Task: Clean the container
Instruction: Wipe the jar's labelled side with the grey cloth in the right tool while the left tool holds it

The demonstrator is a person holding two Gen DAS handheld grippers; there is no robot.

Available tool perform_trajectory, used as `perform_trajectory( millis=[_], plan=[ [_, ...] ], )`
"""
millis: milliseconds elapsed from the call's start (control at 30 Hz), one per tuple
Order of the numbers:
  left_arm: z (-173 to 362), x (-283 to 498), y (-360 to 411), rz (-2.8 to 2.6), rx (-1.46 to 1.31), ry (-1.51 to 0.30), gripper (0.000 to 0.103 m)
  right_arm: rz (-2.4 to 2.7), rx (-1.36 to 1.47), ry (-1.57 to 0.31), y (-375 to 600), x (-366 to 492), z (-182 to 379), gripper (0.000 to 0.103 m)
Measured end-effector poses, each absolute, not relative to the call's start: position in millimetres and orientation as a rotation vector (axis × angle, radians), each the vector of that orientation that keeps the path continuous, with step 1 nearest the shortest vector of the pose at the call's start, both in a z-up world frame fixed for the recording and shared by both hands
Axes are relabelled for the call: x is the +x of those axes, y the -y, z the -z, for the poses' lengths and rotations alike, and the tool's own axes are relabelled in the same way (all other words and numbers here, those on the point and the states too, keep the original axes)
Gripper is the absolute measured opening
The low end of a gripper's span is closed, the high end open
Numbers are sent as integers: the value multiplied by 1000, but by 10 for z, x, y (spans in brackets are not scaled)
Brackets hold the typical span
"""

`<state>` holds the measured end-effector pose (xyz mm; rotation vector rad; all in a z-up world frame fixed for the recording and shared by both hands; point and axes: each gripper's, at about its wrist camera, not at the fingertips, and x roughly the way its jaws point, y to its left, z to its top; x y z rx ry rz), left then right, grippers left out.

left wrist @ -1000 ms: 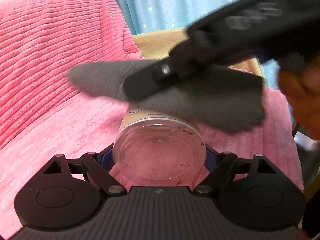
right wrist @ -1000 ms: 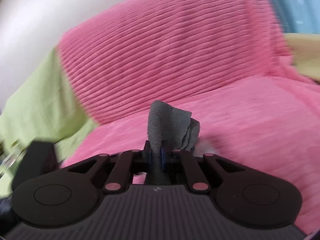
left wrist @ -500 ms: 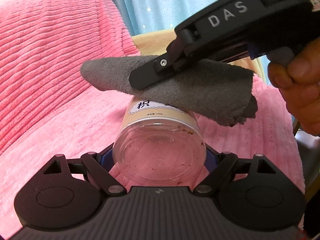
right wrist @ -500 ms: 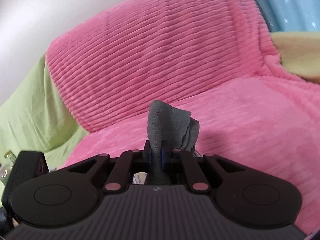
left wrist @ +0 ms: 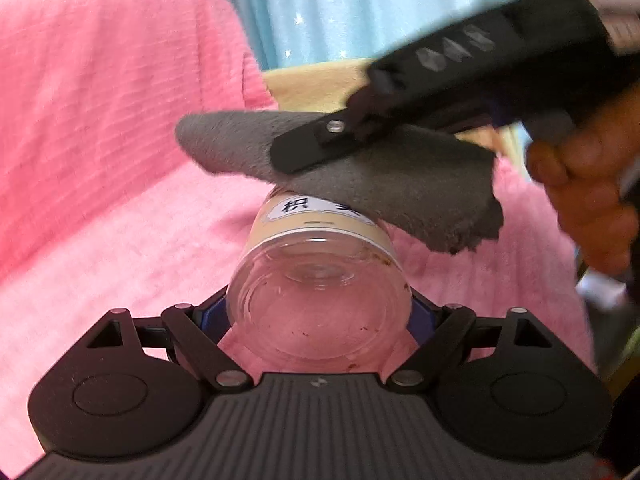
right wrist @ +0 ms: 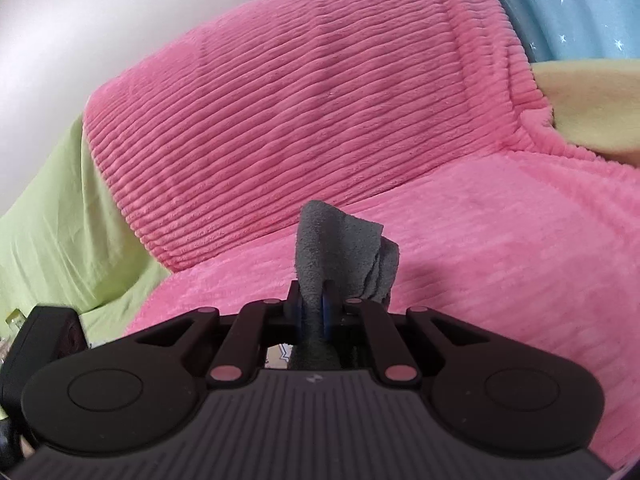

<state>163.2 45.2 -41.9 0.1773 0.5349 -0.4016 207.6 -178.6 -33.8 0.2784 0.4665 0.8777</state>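
Note:
A clear plastic container (left wrist: 320, 300) with a beige label and brown specks inside lies on its side, base toward the camera. My left gripper (left wrist: 320, 312) is shut on it near the base. My right gripper (left wrist: 304, 152) comes in from the upper right, shut on a grey cloth (left wrist: 400, 184) that rests on the container's upper side over the label. In the right wrist view the right gripper (right wrist: 316, 304) pinches the grey cloth (right wrist: 340, 248), which sticks up between the fingers. The container's far end is hidden by the cloth.
A pink ribbed blanket (left wrist: 100, 140) covers a sofa below and behind; it also fills the right wrist view (right wrist: 320, 100). A green sheet (right wrist: 48, 220) lies at the left. A blue starred curtain (left wrist: 360, 8) hangs behind. A yellow cushion (right wrist: 592, 108) sits at the right.
The right gripper with the cloth has slid across the top of the container, with motion blur. The container stays held in the left gripper.

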Motion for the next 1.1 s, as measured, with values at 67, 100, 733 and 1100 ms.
perform_trajectory(
  millis=[67,100,733,1100],
  plan=[
    [426,1671,-523,418,108,-559,86,-875,260,-459,1762,2054,330,6],
    [428,1675,-533,418,97,-562,85,-875,264,-460,1763,2054,337,6],
    [521,1552,-191,324,481,-465,85,-943,282,-479,1782,2010,333,7],
    [507,1593,-220,339,442,-473,85,-905,280,-470,1794,2071,326,6]
  ],
)
